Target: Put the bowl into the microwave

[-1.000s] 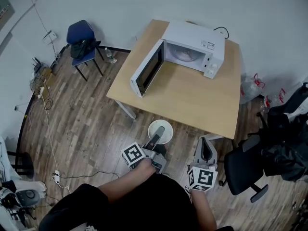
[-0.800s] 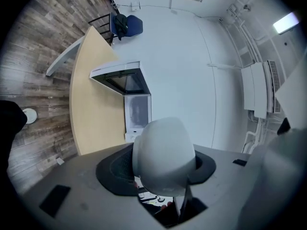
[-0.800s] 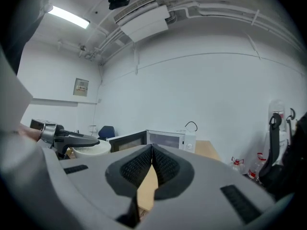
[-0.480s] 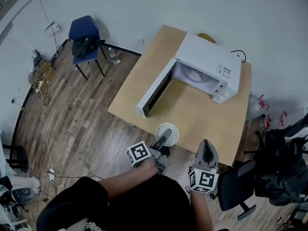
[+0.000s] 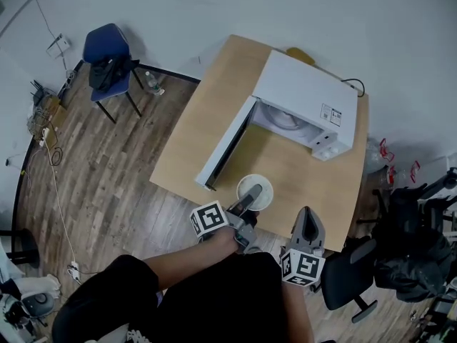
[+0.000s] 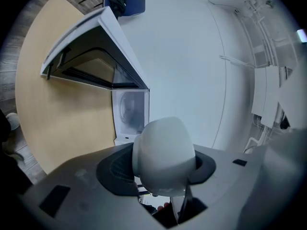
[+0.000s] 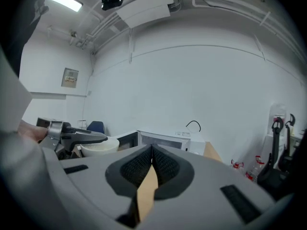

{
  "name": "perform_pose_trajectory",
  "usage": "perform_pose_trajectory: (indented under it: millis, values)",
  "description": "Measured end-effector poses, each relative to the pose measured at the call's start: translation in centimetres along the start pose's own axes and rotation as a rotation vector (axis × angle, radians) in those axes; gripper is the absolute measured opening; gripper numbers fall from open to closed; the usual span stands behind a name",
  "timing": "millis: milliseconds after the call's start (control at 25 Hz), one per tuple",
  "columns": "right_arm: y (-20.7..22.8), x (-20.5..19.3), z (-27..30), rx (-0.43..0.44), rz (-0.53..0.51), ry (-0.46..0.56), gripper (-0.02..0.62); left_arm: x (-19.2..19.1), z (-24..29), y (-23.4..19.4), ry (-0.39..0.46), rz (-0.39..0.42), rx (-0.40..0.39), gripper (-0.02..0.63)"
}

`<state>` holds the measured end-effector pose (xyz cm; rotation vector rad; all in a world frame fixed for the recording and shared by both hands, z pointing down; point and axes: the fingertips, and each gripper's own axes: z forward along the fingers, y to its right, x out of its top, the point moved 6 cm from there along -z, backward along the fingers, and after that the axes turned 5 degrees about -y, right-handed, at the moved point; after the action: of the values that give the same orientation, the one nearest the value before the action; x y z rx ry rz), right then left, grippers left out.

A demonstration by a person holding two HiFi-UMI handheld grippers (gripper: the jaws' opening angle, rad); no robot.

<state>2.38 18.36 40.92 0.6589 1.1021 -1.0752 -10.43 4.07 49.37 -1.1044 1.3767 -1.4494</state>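
White bowl (image 5: 265, 199) pinched at its rim in the part-open left gripper (image 5: 251, 194) jaws, held above the wooden counter's (image 5: 187, 143) near edge; microwave (image 5: 307, 106) door (image 5: 226, 151) stands wide, cavity ready; right gripper (image 5: 308, 222) jaws together, empty, kept clear.

Head view: we look steeply down from high above the person, with the table (image 5: 193, 148) and microwave (image 5: 303, 102) far below at upper centre.
Left gripper view: we sit close behind the bowl (image 6: 163, 157), facing the microwave's open front.
Right gripper view: we look level across the room.
Shared: all three show microwave and bowl.
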Motion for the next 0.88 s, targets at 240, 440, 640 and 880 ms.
perform_pose_trajectory:
  millis: [240,440,640,880]
  values:
    - [0.7,0.6,1.5,0.009,0.013,0.028,0.061,0.9,2.4,-0.7,0.017,-0.01,0.006,0.227]
    - [2.1,0.9,3.7,0.01,0.03,0.032,0.061,1.9,3.7,-0.9,0.039,0.008,0.026,0.227]
    - [3.4,1.5,6.8,0.052,0.043,0.043,0.061,3.5,6.1,-1.2,0.057,0.047,0.059,0.227]
    - [5.1,2.5,10.7,0.099,0.051,0.044,0.06,5.2,10.0,-1.9,0.078,0.061,0.081,0.227]
